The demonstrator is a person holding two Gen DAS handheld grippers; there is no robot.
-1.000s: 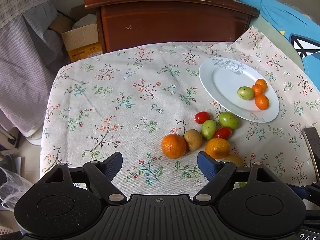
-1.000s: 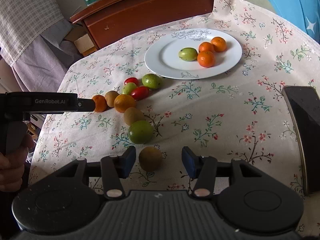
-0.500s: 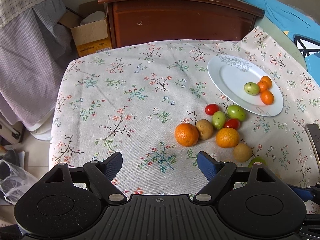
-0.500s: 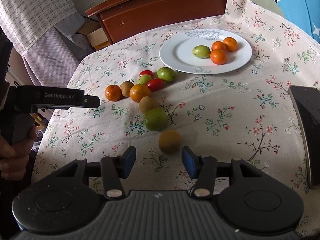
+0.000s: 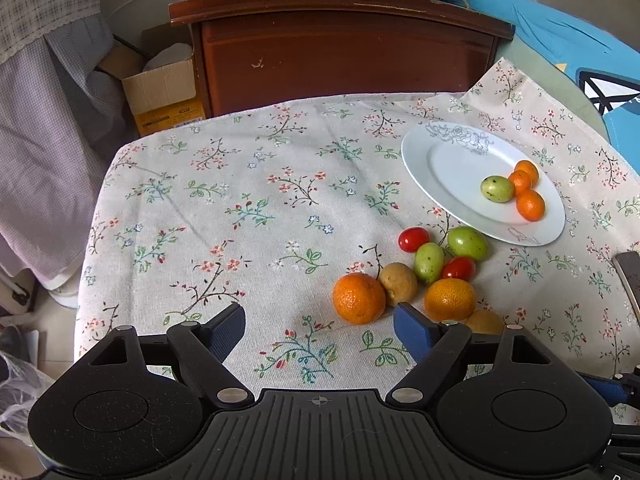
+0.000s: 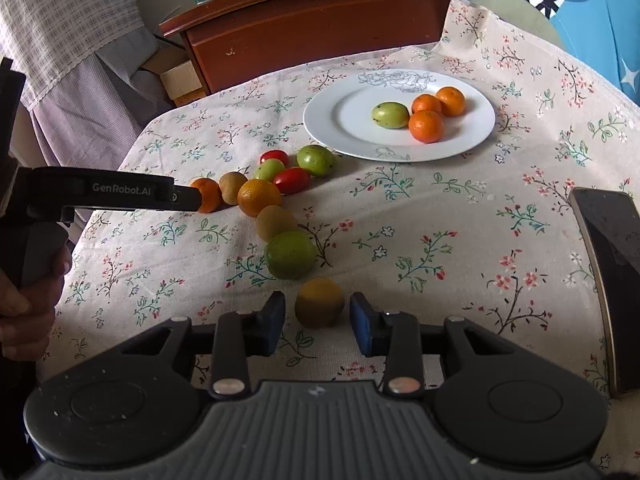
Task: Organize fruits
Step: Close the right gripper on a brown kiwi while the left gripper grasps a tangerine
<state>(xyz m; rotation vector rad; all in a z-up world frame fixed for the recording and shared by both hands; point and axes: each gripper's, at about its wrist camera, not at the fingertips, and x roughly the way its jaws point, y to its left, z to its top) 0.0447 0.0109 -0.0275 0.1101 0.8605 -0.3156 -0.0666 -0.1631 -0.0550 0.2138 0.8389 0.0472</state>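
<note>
My right gripper (image 6: 318,314) is low over the cloth with a yellow-brown round fruit (image 6: 320,302) between its blue pads. Its jaws are closing, and a thin gap still shows on each side of the fruit. Beyond it lie a green fruit (image 6: 290,254), a brown fruit (image 6: 275,222) and an orange (image 6: 259,197). The white plate (image 6: 348,120) holds a green fruit and three small oranges. My left gripper (image 5: 320,322) is open over bare cloth, with an orange (image 5: 359,298) just ahead on its right and the plate (image 5: 440,160) further off.
More fruit clusters near the plate: red tomatoes (image 5: 413,239), green fruits (image 5: 467,243) and a brown one (image 5: 398,283). A dark flat device (image 6: 608,248) lies at the table's right. A person's hand (image 6: 24,300) holds the left gripper. A wooden cabinet (image 5: 340,48) stands behind the table.
The right gripper's jaws have narrowed around the yellow-brown fruit, which lay just ahead of the pads half a second ago. The left gripper's view has hardly shifted.
</note>
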